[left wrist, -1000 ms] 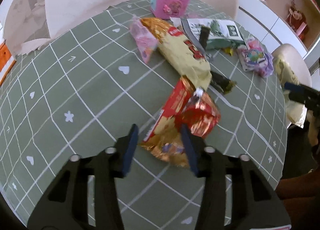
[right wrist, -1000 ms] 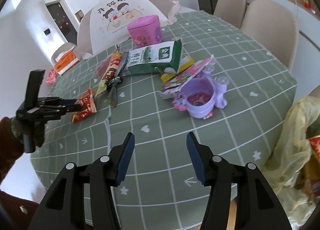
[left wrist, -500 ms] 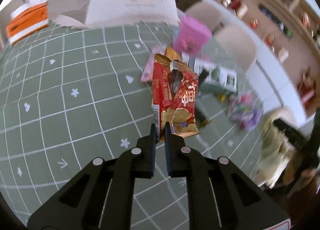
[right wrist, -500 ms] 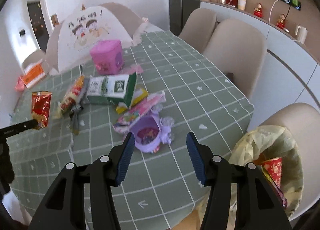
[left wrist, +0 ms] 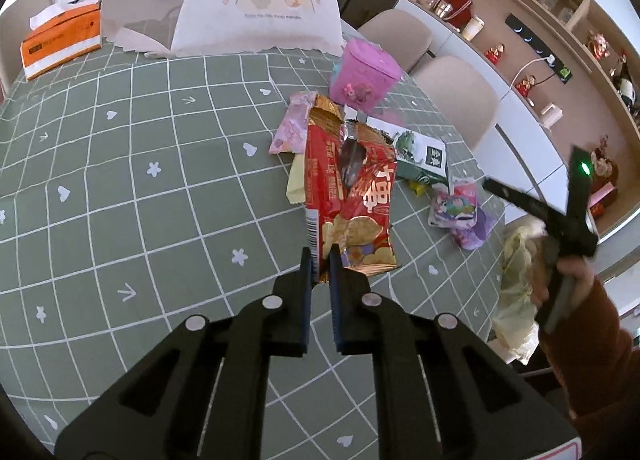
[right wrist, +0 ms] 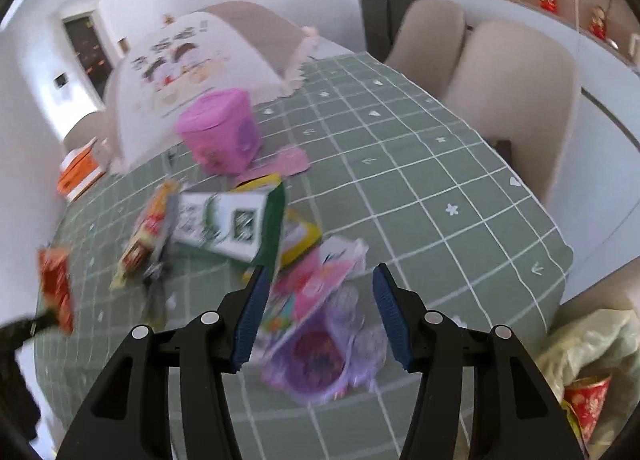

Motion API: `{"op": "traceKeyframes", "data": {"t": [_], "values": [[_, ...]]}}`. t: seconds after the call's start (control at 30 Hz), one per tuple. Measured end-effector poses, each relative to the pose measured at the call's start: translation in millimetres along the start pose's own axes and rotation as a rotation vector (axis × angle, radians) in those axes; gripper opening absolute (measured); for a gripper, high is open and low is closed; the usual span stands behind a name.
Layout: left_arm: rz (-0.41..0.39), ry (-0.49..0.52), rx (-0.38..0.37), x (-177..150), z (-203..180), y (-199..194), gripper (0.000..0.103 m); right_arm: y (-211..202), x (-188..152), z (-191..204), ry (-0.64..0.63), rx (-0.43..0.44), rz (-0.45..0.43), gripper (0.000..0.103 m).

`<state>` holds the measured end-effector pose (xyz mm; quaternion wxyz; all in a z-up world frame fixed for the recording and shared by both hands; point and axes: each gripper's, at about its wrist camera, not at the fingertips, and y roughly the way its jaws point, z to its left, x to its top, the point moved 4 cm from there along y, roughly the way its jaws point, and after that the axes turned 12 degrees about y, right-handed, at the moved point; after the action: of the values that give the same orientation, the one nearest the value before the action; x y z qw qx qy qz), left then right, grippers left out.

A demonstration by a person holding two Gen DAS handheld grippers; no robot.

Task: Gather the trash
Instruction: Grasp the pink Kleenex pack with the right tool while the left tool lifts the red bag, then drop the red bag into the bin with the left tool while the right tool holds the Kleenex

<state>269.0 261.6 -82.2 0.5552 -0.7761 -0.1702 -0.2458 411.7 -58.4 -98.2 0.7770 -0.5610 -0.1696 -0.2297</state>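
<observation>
My left gripper (left wrist: 320, 256) is shut on the bottom edge of a red snack bag (left wrist: 352, 196), which stands upright above the green checked tablecloth (left wrist: 140, 200). The same bag shows blurred at the left of the right wrist view (right wrist: 56, 292). My right gripper (right wrist: 320, 276) hangs over the trash pile with its jaws wide and closing slightly, pressing on nothing. Under it lie a purple plastic cup (right wrist: 320, 356) and a pink wrapper (right wrist: 316, 284). A yellowish trash bag (right wrist: 592, 344) hangs off the table edge with a red wrapper (right wrist: 588, 400) inside.
More litter lies on the table: a green-and-white packet (right wrist: 232, 224), a yellow snack bag (right wrist: 148, 228) and a pink box (right wrist: 220, 136). A white food-cover tent (left wrist: 260, 0) and an orange tissue box (left wrist: 60, 40) stand at the back. Beige chairs (right wrist: 516, 100) ring the far side.
The left gripper shut on the red snack bag and lifted it upright off the table. The right gripper swung from the table's edge to above the purple cup.
</observation>
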Motion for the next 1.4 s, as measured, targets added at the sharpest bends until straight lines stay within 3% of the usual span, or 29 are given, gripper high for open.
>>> {"op": "traceKeyframes", "data": {"t": [0.17, 0.2, 0.3, 0.37, 0.67, 0.87, 1.1, 1.4], "values": [[0.010, -0.011, 0.012, -2, 7, -1, 0.008, 42, 10, -7, 0.060, -0.069, 0.091, 0.039], [0.010, -0.015, 0.016, -3, 9, -1, 0.008, 48, 10, -7, 0.063, -0.080, 0.107, 0.033], [0.014, -0.027, 0.022, -4, 13, -1, 0.008, 47, 7, 1, 0.044, -0.045, 0.109, 0.018], [0.012, -0.028, 0.022, -3, 12, 0, 0.008, 37, 8, 11, 0.007, -0.019, 0.085, 0.014], [-0.091, 0.044, 0.013, 46, -14, -19, 0.008, -49, 34, 40, -0.025, 0.115, -0.070, 0.011], [-0.156, 0.127, -0.038, 83, -53, -29, 0.008, -114, 40, 44, -0.074, 0.131, -0.178, 0.011], [-0.179, 0.213, -0.129, 107, -117, -18, 0.008, -169, 32, 5, -0.062, 0.081, -0.260, 0.011], [-0.137, 0.338, -0.254, 108, -225, 15, 0.008, -220, 16, -84, 0.021, -0.005, -0.329, 0.011]]}}
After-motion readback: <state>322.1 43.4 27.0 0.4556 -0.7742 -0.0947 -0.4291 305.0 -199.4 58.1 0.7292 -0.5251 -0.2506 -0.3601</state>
